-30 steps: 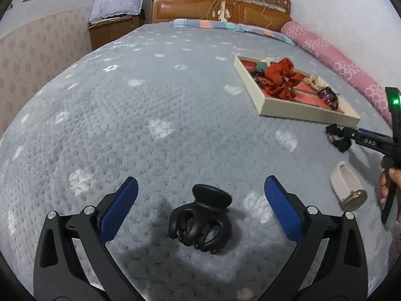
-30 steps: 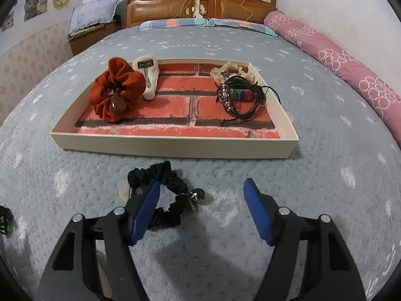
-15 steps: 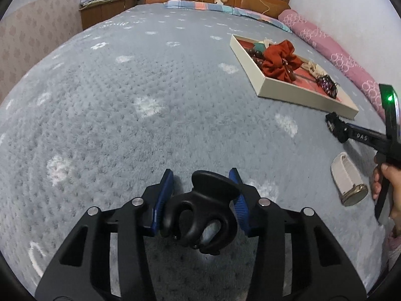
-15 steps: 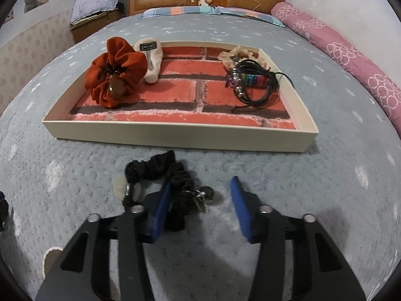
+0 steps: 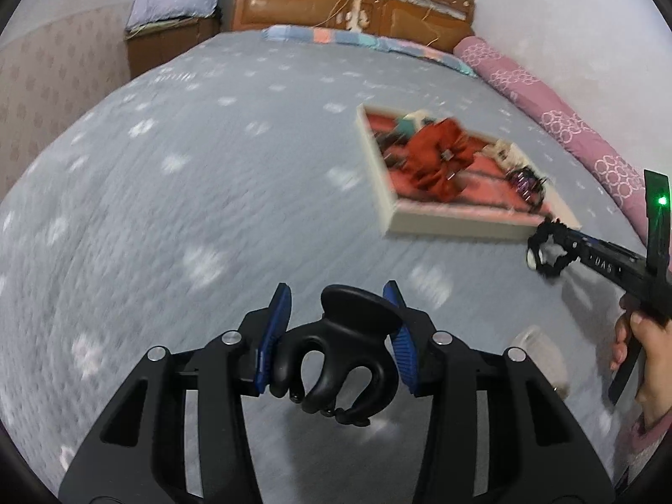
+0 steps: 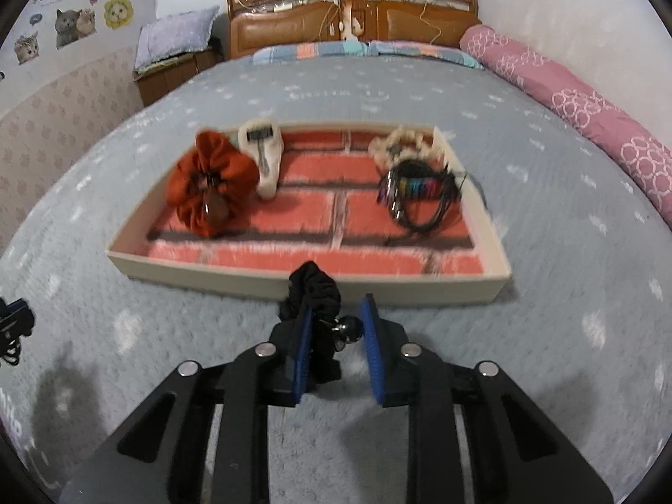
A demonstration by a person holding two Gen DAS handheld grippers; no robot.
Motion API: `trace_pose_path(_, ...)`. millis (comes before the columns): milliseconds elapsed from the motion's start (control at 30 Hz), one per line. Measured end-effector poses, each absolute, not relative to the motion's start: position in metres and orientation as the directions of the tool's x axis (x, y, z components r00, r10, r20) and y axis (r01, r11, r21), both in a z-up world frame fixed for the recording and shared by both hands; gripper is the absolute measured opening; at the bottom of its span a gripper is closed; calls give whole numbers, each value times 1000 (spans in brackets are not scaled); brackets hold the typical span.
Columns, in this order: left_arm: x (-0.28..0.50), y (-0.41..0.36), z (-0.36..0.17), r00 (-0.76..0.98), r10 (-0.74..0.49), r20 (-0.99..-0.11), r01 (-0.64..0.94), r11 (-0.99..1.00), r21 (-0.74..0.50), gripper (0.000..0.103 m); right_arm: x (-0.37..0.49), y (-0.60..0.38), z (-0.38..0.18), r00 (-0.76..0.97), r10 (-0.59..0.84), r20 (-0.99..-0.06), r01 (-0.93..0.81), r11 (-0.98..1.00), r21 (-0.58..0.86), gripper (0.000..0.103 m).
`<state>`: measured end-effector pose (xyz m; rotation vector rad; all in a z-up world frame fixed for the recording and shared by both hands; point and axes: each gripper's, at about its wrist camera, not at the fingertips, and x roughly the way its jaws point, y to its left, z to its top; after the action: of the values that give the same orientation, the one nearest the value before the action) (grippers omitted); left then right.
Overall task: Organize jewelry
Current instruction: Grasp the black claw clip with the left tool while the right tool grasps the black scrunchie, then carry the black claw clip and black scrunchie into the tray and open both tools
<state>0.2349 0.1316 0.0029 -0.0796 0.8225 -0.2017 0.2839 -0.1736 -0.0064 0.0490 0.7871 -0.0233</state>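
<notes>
My left gripper [image 5: 338, 302] is shut on a black claw hair clip [image 5: 336, 336] and holds it above the grey bedspread. The right gripper [image 6: 338, 306] has its jaws closing, with a black scrunchie [image 6: 313, 285] and its small metal charm pinched between the blue pads. In the left wrist view that scrunchie [image 5: 546, 252] hangs from the right gripper's tip, just in front of the tray [image 5: 441, 220]. The cream tray [image 6: 294, 281] has a red brick-pattern floor. It holds an orange scrunchie [image 6: 210, 185], a cream hair clip [image 6: 266, 159], dark bracelets [image 6: 420, 193] and a cream scrunchie [image 6: 403, 143].
A beige hair clip [image 5: 537, 353] lies blurred on the bedspread below the right gripper. A person's hand [image 5: 647, 348] grips the right handle. A pink bolster [image 6: 588, 113] runs along the right wall, and a wooden headboard [image 6: 353, 12] stands at the far end.
Both grippers went from open to shut, the left on the claw clip and the right on the black scrunchie. Both have since lifted their items off the bedspread towards the tray.
</notes>
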Motion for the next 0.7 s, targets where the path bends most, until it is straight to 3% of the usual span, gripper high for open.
trace_pose_path(400, 329, 5, 53, 708, -296, -641, 243, 955, -173, 44, 346, -216, 40, 760, 2, -650, 29, 999, 37, 23)
trace_pose_path(700, 398, -55, 25, 704, -278, -654, 238, 959, -152, 44, 404, -240, 11, 749, -20, -662, 48, 999, 24, 23)
